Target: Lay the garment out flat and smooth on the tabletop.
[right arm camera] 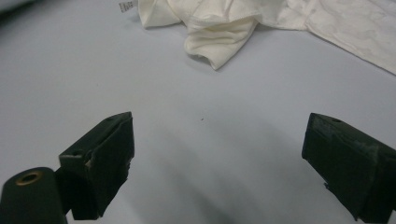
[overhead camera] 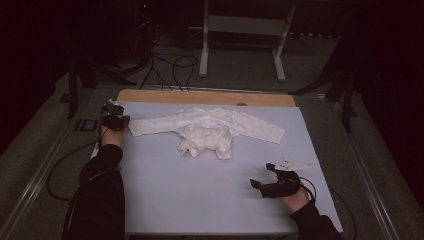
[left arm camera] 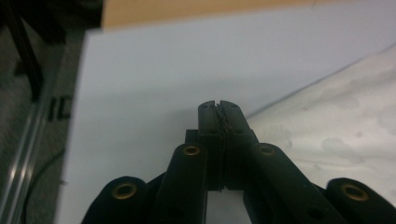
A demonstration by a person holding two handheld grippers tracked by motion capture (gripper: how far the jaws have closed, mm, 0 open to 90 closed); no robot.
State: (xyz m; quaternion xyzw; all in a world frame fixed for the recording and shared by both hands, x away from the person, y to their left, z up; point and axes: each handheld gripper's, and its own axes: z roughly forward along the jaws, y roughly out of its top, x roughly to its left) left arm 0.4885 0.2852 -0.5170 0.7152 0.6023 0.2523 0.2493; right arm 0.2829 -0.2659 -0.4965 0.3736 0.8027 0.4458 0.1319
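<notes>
On the pale blue tabletop (overhead camera: 200, 200), the closed left gripper (left arm camera: 219, 109) at the crumpled white long-sleeved cotton top's (overhead camera: 210, 130) sleeve could slip off; the right gripper (right arm camera: 217, 154) waits open.

**Table and what lies on it**

A pale sheet (overhead camera: 200, 200) covers the table (overhead camera: 200, 96), leaving a wood strip bare along the far edge. A white shirt (overhead camera: 207, 129) lies on the sheet near that strip, sleeves spread, body bunched.

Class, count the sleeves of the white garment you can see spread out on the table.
2. One sleeve stretches left to the shut left gripper; the other sleeve stretches right. The body is bunched between them.
</notes>
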